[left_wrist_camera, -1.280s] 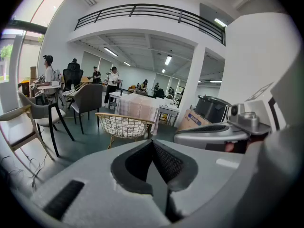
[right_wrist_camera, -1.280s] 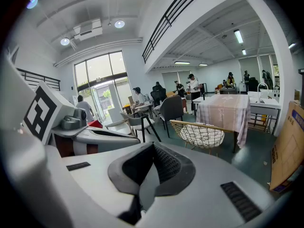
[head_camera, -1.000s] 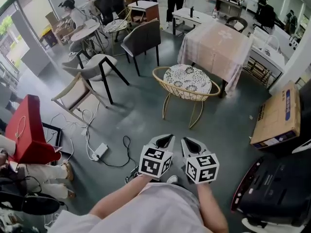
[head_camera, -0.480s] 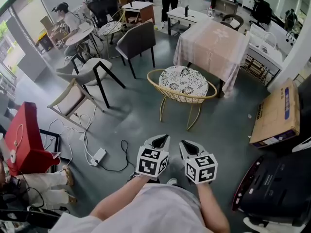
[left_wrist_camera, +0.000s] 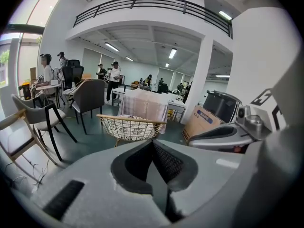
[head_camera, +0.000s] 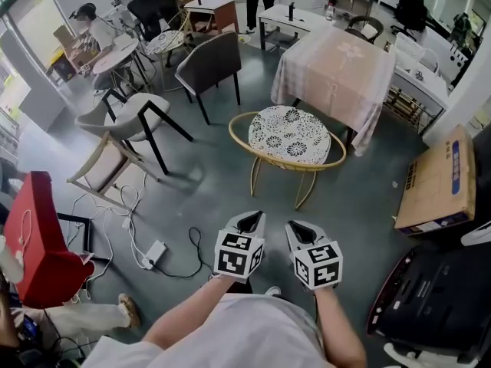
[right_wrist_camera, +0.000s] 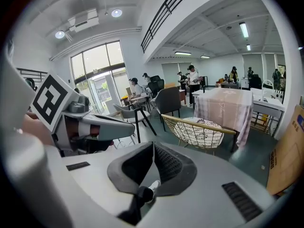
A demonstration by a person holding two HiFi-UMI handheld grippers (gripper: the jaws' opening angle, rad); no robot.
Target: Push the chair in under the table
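Note:
A gold wire chair (head_camera: 287,135) with a patterned cushion stands on the grey floor, pulled out from a table (head_camera: 337,71) under a pale pink cloth. Its back rim faces me. Both grippers are held side by side low in the head view, a good way short of the chair. My left gripper (head_camera: 252,218) is shut and empty, as is my right gripper (head_camera: 298,226). The left gripper view looks over its shut gripper (left_wrist_camera: 153,144) to the chair (left_wrist_camera: 130,127) and table (left_wrist_camera: 143,105). In the right gripper view the chair (right_wrist_camera: 199,132) is ahead of that gripper (right_wrist_camera: 153,147).
A cardboard box (head_camera: 437,178) and a black case (head_camera: 430,297) lie to the right. To the left are a power strip with cables (head_camera: 153,249), a red seat (head_camera: 37,228), a grey chair (head_camera: 142,112) and a dark chair (head_camera: 211,62). People work at desks behind.
The head view has moved forward: the chair and table look nearer and sit lower in the view. Both grippers stay shut, side by side, and have come closer to the chair.

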